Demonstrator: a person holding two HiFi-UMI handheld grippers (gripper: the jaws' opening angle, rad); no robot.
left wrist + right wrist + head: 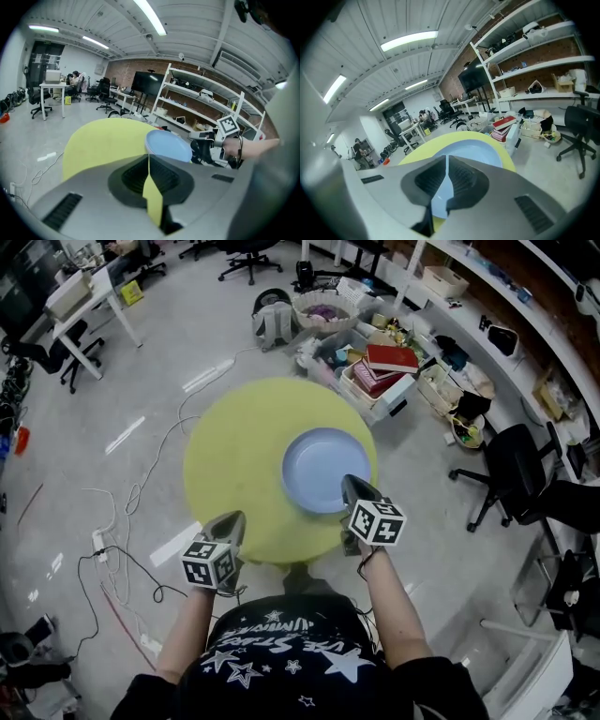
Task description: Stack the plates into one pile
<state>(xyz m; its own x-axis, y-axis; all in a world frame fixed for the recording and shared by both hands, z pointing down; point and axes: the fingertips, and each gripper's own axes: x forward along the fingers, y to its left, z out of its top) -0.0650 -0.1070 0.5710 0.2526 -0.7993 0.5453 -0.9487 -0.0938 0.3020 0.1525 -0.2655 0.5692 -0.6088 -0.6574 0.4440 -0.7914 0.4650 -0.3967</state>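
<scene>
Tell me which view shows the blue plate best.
The head view: almost the whole round plate is seen from above on the yellow table. The left gripper view shows it flat and side-on; the right gripper view shows only its far part.

plate (323, 468) near rim: behind right tongs (352, 486) | plate count: unclear

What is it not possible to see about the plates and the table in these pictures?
Whether other plates lie under the blue plate: the head view looks from above, so only the top shows.
Near rim of the blue plate, right gripper view: the right gripper covers it.
Near edge of the yellow table, left gripper view: the left gripper covers it.
</scene>
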